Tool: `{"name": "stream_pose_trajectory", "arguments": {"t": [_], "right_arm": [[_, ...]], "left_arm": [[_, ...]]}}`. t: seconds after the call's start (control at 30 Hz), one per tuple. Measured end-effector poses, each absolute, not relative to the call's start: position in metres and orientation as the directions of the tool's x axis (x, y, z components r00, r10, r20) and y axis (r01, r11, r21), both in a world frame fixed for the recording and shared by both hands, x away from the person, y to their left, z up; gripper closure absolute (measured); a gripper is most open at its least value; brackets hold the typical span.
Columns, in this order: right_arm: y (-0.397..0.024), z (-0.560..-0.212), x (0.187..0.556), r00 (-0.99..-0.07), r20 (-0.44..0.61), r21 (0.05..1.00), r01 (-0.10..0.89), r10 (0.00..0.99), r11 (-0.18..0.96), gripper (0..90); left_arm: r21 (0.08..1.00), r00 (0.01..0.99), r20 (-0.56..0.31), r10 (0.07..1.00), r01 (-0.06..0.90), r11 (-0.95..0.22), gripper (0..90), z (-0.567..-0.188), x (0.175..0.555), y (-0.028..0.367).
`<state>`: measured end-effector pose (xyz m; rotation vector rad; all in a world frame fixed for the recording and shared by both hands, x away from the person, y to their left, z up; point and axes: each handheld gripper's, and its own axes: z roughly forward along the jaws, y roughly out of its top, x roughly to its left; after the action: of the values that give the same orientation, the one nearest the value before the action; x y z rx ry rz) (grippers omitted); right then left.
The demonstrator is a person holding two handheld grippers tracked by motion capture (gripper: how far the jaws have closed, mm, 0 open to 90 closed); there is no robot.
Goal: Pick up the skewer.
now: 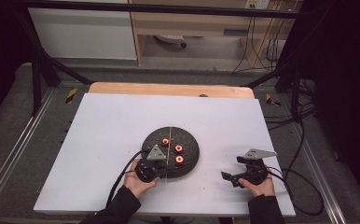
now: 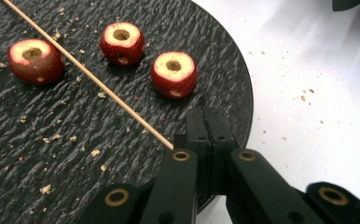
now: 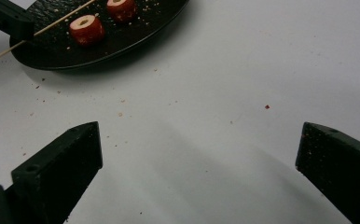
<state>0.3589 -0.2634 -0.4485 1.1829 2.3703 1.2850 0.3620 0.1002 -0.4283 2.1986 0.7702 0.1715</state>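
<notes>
A thin wooden skewer (image 2: 89, 77) lies across the black round plate (image 2: 75, 140), which sits a little toward the near edge of the white tabletop (image 1: 108, 121). The skewer's near end sticks out past the plate's near rim. The left gripper (image 2: 206, 128) has that end: its fingers (image 2: 218, 133) are pressed fully together with the stick pinched between them, right at the plate's near rim. From there the skewer runs away from the fingers across the plate toward its far rim.

Three red cored fruit pieces (image 2: 173, 73) rest on the plate, hollow side up. Two lie on one side of the skewer and one on the other; none touches it, and all sit apart from the closed fingers. Crumbs are scattered over the plate and the tabletop around it.

The right gripper (image 1: 236, 176) is held near the tabletop's near right corner, well apart from the plate. Its fingers (image 3: 61, 172) stand wide open over bare tabletop, with nothing between them.
</notes>
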Motion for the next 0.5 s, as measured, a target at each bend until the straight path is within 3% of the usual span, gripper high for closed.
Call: {"name": "stream_pose_trajectory", "arguments": {"t": [0.5], "right_arm": [[-0.263,-0.449,0.359,-0.66,0.187,0.775,0.555,0.727,0.304,1.3]], "left_arm": [[0.698,0.783,-0.096,0.615,0.493,-0.519,89.7,-0.429,0.362,0.124]]}}
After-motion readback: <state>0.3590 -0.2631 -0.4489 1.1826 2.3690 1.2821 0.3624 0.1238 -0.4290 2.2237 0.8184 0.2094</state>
